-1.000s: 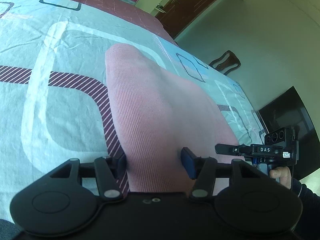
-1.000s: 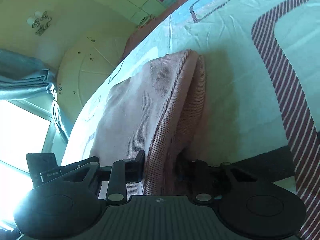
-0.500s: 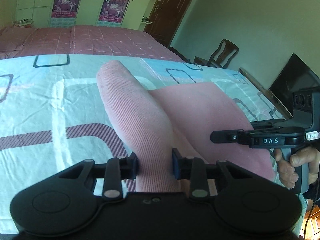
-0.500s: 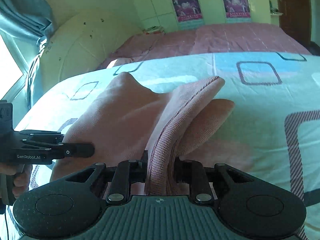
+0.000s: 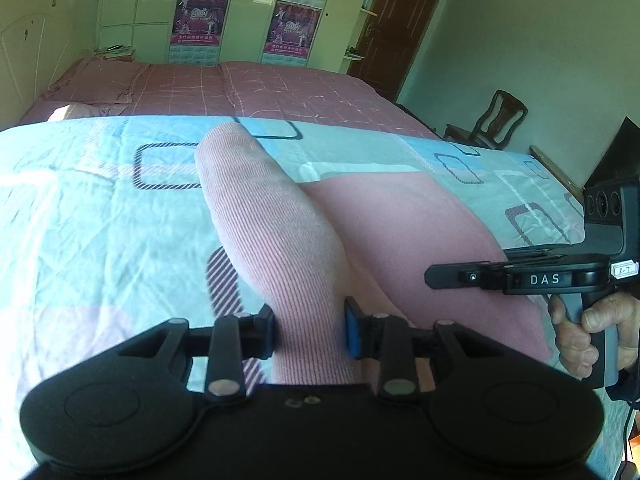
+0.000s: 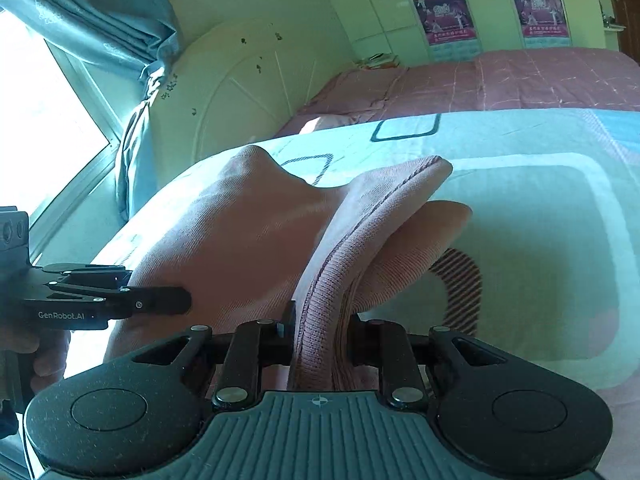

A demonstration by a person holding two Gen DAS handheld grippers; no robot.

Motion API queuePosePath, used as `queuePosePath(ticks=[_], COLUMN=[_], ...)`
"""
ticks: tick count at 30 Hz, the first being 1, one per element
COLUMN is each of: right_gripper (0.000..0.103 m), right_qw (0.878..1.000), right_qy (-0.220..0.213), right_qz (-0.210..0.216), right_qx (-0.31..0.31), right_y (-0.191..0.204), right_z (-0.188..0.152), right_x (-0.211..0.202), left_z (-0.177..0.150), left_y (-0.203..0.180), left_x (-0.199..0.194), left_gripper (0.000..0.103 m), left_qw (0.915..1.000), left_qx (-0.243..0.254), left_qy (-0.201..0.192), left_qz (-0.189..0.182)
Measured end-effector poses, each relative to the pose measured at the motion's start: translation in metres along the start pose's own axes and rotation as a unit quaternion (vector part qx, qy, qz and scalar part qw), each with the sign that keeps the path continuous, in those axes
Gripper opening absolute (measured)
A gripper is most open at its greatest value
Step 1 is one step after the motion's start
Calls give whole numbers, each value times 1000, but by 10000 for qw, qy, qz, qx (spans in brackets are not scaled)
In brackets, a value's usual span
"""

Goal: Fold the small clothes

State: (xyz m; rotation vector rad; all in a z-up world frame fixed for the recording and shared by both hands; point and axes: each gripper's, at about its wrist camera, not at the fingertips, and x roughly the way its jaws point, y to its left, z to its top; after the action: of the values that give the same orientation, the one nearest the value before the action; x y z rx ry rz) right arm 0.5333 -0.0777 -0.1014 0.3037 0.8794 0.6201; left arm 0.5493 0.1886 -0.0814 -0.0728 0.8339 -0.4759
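Note:
A pink ribbed garment (image 5: 280,240) lies partly lifted over a patterned bedsheet (image 5: 100,220). My left gripper (image 5: 310,326) is shut on one edge of it, the cloth bunched between the pads. In the right wrist view my right gripper (image 6: 320,332) is shut on the other edge of the pink garment (image 6: 240,232), where a seamed hem rises in a fold. Each gripper shows in the other's view: the right gripper (image 5: 432,278) held by a hand at the right, the left gripper (image 6: 184,300) at the left. The cloth hangs stretched between the two.
The sheet (image 6: 540,220) covers a bed with a pink quilt (image 5: 248,88) at its far end. A white headboard (image 6: 248,88) and blue curtain (image 6: 92,12) stand by a window. A wooden chair (image 5: 496,120), a dark door (image 5: 396,20) and a black screen (image 5: 616,160) lie to the right.
Both grippers closed on the garment's edges and rose with it, lifting the cloth off the sheet. Both views swung up from the sheet toward the room's far wall.

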Motion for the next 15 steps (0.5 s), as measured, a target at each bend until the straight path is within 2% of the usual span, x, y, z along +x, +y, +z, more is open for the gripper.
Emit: queuePosePath(ticks=[3,5,6,8,10,13,14,15], right_gripper=[21,21,21,22,24,34,45,51], right_qw=[9997,9986,9975,9963,9962,9956,9937,9896], right_qy=[175,424,506,492,419,317,198,13], right_qz=[-127,-223,-357,-314,-342,-666,-993,-1394], right_qx=[-63,232,345,627,684,569,485,350], right_y=[15,7,1,-10,-10,-4,1,5], right_z=[0,-4,-8,-14,-14,-14,-13,-15], right_x=[25,45,54,61,59,50,45,36], left_z=[-10,-19,-25,-37,-42,-39,-37,-36], left_y=[34,52,58,67,73,71,70,70], left_x=[-4,3,6,8,6,-1,-9,-19], left_gripper=[34,40,48,53,53,54,54,53], left_qw=[9998,9984,9978,9979,9970,9978,9980,9975], left_qx=[-193,-478,-539,-585,-753,-653,-549,-454], left_qy=[77,280,339,214,154,42,-84,-249], left_qz=[-49,110,192,191,88,144,286,491])
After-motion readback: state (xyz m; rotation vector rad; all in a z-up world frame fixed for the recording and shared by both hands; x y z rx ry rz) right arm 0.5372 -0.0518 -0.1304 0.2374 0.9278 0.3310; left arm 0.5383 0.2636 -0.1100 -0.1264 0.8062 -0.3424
